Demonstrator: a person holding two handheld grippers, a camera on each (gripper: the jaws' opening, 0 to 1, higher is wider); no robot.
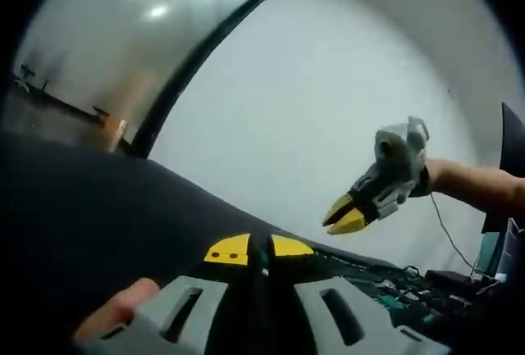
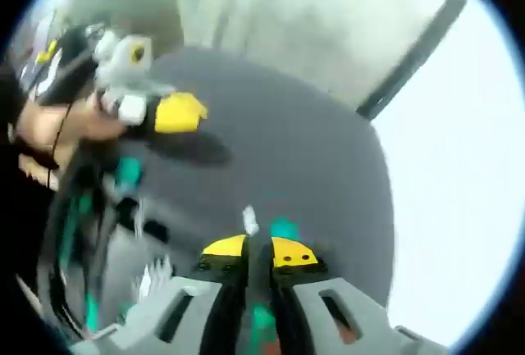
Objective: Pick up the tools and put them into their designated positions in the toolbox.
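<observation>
Your dark table [image 2: 312,158] carries the open toolbox [image 2: 98,240] with teal-handled tools [image 2: 127,173] blurred inside, likely stiff, hard and slick, best taken by the handle, while your left gripper [image 1: 261,250] and right gripper [image 2: 259,250] hover with jaws closed, apparently empty.

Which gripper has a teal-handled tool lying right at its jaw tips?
The right gripper: a teal-handled tool lies just past its shut jaws. The left gripper has only dark mat beyond its tips.
</observation>
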